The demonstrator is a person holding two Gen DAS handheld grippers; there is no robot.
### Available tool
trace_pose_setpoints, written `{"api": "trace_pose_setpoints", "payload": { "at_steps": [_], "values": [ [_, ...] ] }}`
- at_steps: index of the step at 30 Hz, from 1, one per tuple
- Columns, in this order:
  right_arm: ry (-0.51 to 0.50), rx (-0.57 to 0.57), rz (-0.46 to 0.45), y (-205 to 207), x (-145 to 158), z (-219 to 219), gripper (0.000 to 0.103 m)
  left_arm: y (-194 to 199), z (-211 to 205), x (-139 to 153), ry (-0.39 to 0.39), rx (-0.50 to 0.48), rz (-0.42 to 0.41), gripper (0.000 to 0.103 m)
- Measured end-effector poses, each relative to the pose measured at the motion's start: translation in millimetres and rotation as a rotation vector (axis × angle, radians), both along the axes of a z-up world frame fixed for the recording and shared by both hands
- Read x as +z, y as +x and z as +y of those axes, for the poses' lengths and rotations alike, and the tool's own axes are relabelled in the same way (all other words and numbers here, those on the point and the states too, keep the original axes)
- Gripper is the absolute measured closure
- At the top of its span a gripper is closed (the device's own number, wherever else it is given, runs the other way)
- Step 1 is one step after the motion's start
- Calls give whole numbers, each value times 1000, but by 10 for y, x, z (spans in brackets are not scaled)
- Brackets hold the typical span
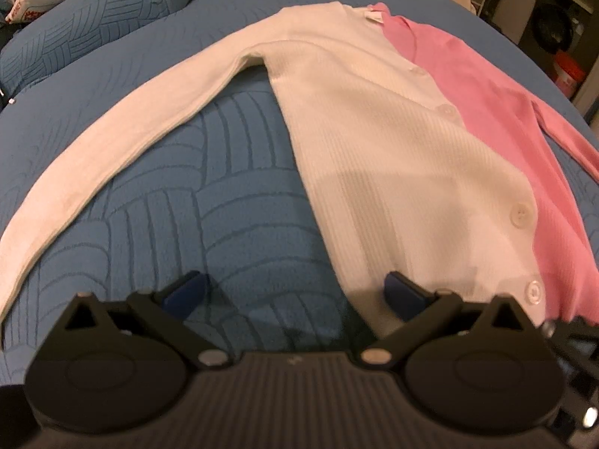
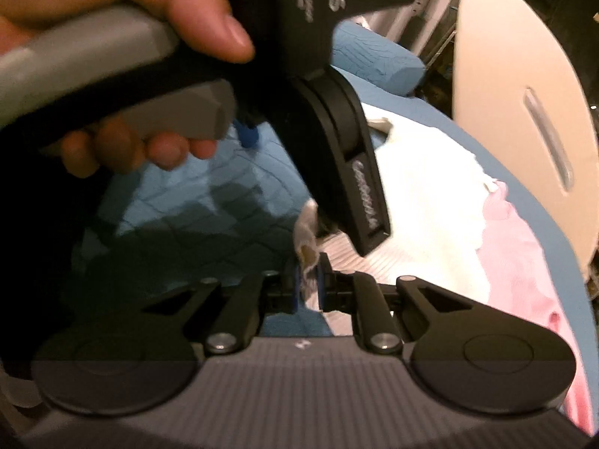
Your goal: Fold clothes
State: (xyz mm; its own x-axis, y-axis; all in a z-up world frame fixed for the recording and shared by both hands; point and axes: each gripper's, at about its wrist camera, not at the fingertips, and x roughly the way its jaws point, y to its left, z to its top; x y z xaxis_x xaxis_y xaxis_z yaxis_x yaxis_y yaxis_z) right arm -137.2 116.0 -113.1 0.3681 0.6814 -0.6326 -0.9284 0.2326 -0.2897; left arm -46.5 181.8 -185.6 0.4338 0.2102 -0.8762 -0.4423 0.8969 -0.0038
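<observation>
Clearly soft, light and floppy, the cardigan (image 1: 374, 142) lies flat on the bed (image 1: 224, 205), right gripper (image 2: 307, 280) clamped on its near hem, left gripper (image 1: 295, 292) fingers apart at its near-left corner.

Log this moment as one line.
left gripper: open above blue quilt | right gripper: shut on white ribbed cardigan hem | pink cardigan: untouched
</observation>
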Motion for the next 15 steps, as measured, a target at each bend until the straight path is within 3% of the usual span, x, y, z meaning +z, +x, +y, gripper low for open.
{"api": "trace_pose_setpoints", "payload": {
  "at_steps": [4, 9, 13, 15],
  "values": [
    [49, 103, 56, -133, 85, -34, 94, 5, 12, 8, 7, 2, 2, 0],
    [69, 330, 163, -407, 84, -44, 99, 16, 8, 13, 20, 0, -2, 0],
    [15, 424, 10, -682, -85, -20, 99, 15, 14, 22, 20, -2, -5, 0],
    [15, 387, -83, -702, -70, -7, 93, 16, 25, 29, 18, -1, -7, 0]
  ]
}}
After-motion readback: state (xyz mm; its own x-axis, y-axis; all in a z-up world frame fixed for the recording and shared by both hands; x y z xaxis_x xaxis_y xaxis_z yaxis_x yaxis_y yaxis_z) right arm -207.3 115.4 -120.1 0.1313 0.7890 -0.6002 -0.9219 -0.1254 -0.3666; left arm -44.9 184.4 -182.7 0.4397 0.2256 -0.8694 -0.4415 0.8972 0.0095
